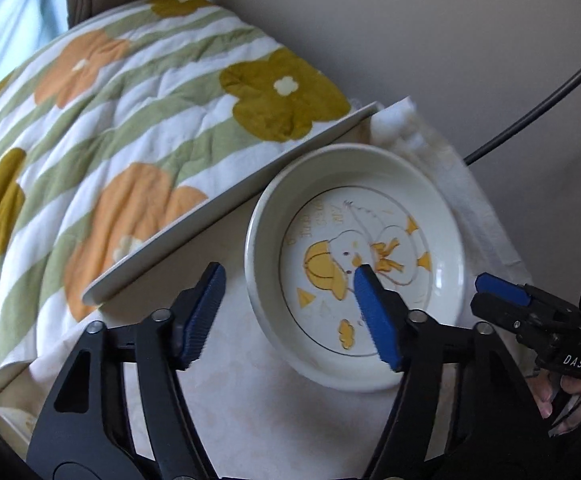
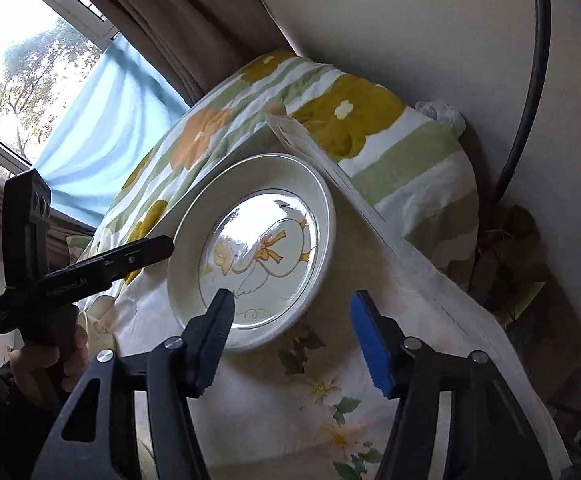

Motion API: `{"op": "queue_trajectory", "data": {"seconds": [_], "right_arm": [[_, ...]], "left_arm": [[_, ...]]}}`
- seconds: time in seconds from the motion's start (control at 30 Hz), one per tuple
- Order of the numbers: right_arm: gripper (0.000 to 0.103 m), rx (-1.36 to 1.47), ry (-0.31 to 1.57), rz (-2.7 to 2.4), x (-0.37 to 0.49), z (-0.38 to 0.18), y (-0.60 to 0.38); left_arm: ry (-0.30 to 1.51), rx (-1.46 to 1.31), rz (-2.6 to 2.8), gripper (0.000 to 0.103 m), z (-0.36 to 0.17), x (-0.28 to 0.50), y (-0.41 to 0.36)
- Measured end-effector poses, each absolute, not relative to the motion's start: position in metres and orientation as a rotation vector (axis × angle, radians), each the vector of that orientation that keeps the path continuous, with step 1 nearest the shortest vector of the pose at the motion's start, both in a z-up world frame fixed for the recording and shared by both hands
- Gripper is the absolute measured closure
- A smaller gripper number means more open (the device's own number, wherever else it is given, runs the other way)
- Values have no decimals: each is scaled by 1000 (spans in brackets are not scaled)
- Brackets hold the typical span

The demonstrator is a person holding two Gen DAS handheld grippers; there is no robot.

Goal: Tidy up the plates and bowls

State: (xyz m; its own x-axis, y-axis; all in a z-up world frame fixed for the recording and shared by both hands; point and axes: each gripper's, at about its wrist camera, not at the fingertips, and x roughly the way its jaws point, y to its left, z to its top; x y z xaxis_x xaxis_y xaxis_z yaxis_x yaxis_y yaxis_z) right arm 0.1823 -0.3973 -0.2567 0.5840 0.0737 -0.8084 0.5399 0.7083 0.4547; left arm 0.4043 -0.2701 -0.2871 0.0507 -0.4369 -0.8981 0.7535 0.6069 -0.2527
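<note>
Left gripper (image 1: pixel 288 280): fingers part spread with nothing pinched; they straddle the near-left rim of the plate, the left finger (image 1: pixel 204 312) outside it over the counter, the right finger (image 1: pixel 374 312) over the plate's inside near the duck's head. Whether the right finger touches the plate cannot be told.
Right gripper (image 2: pixel 292 302): fingers part spread, nothing between the pads; the left finger (image 2: pixel 214 340) overlaps the plate's near rim, the right finger (image 2: pixel 370 344) stands off it over the cloth.
Plate (image 1: pixel 442 216): white and deep-rimmed, with a yellow duck drawing, lying flat just ahead of both pairs of fingers.
Counter (image 1: pixel 250 400): covered with a pale flowered cloth (image 2: pixel 330 392) under the plate.
Tray (image 1: pixel 226 208): white and flat, lying beyond the left fingers, its edge just beside the plate's far-left rim.
Quilt (image 1: pixel 130 120): striped green and white with orange and olive flowers, beyond the tray.
Hands: one hand (image 1: pixel 570 396) grips the right gripper's handle, another hand (image 2: pixel 46 364) the left's.
</note>
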Motion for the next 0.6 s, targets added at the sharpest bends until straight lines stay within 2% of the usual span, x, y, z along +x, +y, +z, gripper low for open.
{"op": "queue_trajectory", "data": {"seconds": [0.03,0.17,0.23,0.33,0.37,0.4,0.47,0.6], "right_arm": [[55,759,928,-303,185,-260,-399],[66,765,941,-300,196,-270,-404],[66,773,938,-302,199,-274,-407],[67,765,932,-323,203,-276,-409],[70,768,929,-329,204,-277,-410],[73,773,930,-332,204,-279,-410],[85,764,942,-344,208,-282,-412],[91,747,944,-349,211,-285,-413]], "left_arm": [[1229,324,-927,51,-294,407,-273],[1251,324,-914,54,-306,415,-276],[1258,326,-908,68,-308,419,-278],[1259,327,-904,73,-310,423,-280],[1257,328,-903,75,-310,423,-280],[1252,334,-898,81,-311,424,-281],[1246,347,-894,83,-313,423,-283],[1232,356,-890,83,-314,422,-283]]}}
